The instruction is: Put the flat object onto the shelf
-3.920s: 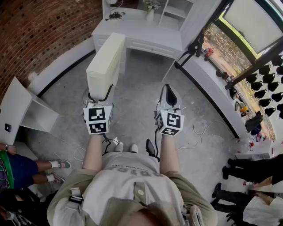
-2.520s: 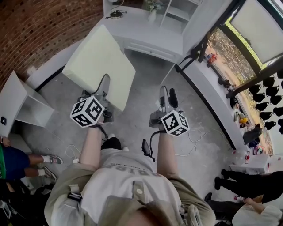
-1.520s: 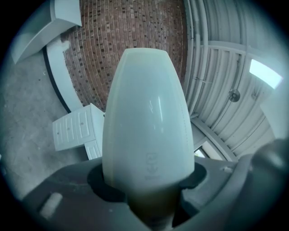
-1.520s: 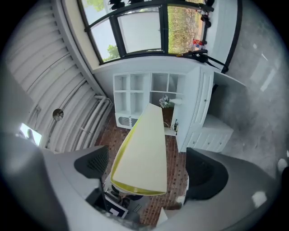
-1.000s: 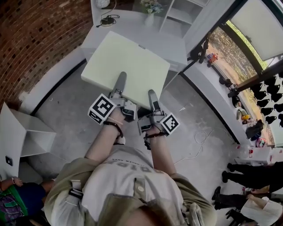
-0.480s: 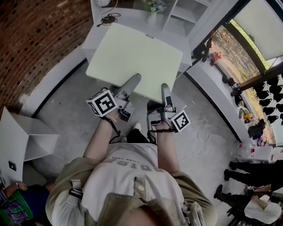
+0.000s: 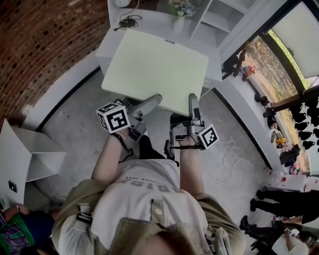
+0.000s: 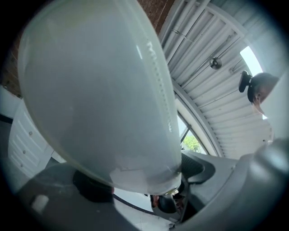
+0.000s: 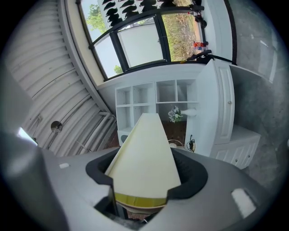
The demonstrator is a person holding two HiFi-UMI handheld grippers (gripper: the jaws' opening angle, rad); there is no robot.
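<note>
The flat object is a big pale cream panel (image 7: 154,67), lying level above the white desk top (image 7: 115,36) in the head view. My right gripper (image 7: 192,102) is shut on the panel's near edge, its jaws still closing; in the right gripper view the panel (image 9: 144,153) runs away from between the jaws toward the white cubby shelf (image 9: 149,101). My left gripper (image 7: 149,102) sits at the same near edge, further left. Its jaws are opening wide, and the panel (image 8: 99,90) fills the left gripper view, loose between them.
A vase of flowers (image 7: 180,14) and a cable bundle (image 7: 127,21) sit at the back of the desk. A brick wall (image 7: 40,45) lies left and a white box (image 7: 25,159) lower left. A cord (image 7: 232,162) lies on the floor. People stand at the lower right (image 7: 284,194).
The panel, first carried upright by the left gripper alone, was tipped flat and gripped by both. It has moved forward over the desk, and the left jaws have spread apart.
</note>
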